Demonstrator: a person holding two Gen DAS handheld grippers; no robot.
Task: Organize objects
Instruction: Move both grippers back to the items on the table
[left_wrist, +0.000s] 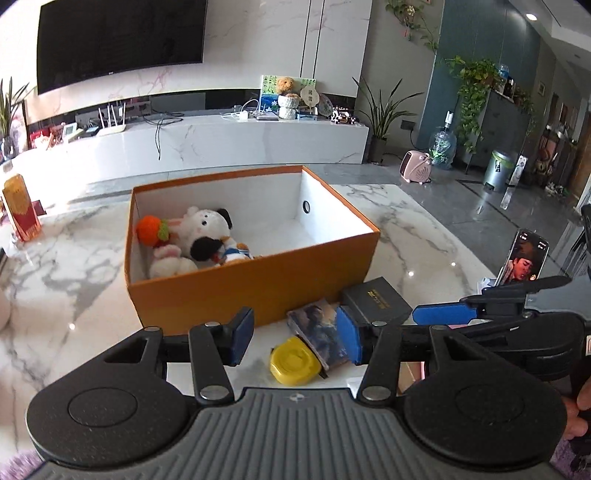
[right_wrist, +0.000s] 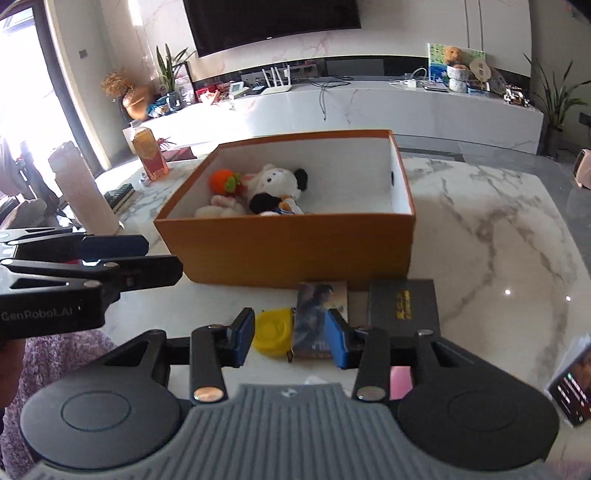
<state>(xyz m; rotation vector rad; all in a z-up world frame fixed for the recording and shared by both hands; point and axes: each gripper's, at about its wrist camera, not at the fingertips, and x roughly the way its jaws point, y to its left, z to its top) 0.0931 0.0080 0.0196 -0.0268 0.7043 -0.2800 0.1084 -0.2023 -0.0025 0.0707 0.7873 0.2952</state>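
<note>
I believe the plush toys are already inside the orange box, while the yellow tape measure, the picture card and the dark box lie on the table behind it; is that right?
Nearly. The plush toys are inside the orange box, but the yellow tape measure, the picture card and the dark box lie on the table in front of it, on the near side by the grippers, not behind. The right wrist view shows this.

- The left gripper (left_wrist: 295, 334) pointed downward, its blue-padded jaws parted with nothing clamped.
- The right gripper (right_wrist: 291, 338) pointed downward beside it, jaws likewise parted and empty.
</note>
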